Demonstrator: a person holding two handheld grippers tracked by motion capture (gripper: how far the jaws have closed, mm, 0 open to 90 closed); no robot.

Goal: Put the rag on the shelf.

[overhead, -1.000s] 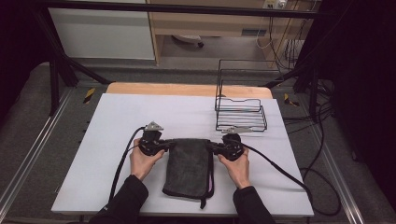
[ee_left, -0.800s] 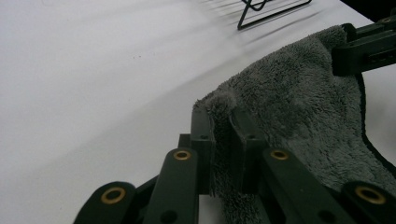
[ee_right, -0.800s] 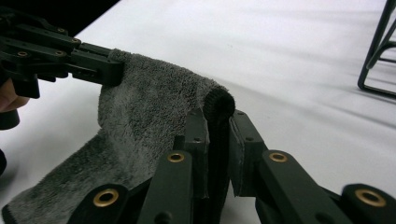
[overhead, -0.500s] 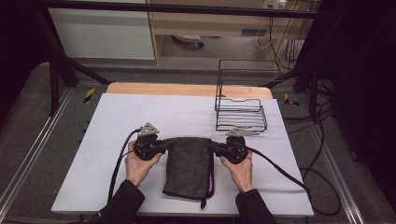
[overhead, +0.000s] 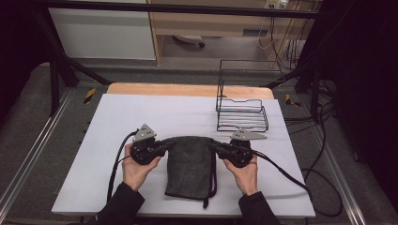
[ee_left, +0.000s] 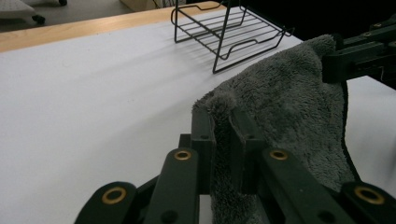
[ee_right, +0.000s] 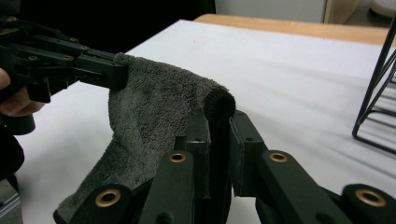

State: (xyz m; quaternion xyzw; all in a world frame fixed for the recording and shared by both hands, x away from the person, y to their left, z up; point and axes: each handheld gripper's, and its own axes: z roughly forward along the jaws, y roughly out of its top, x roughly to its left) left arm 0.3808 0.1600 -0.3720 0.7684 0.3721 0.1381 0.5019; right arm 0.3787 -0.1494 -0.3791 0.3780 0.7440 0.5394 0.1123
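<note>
Towel first: your left gripper [overhead: 162,146] and right gripper [overhead: 215,146] each pinch a top corner of the soft dark grey fleece towel [overhead: 190,166], limp and light, at table centre. Black wire rack [overhead: 241,115] stands at two o'clock.

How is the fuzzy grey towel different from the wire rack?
The towel is soft, dark grey cloth; the wire rack is thin, stiff black wire you can see through. The towel is pinched at its far corners by the left gripper and right gripper; the rack stands untouched. Both are on the white table.
</note>
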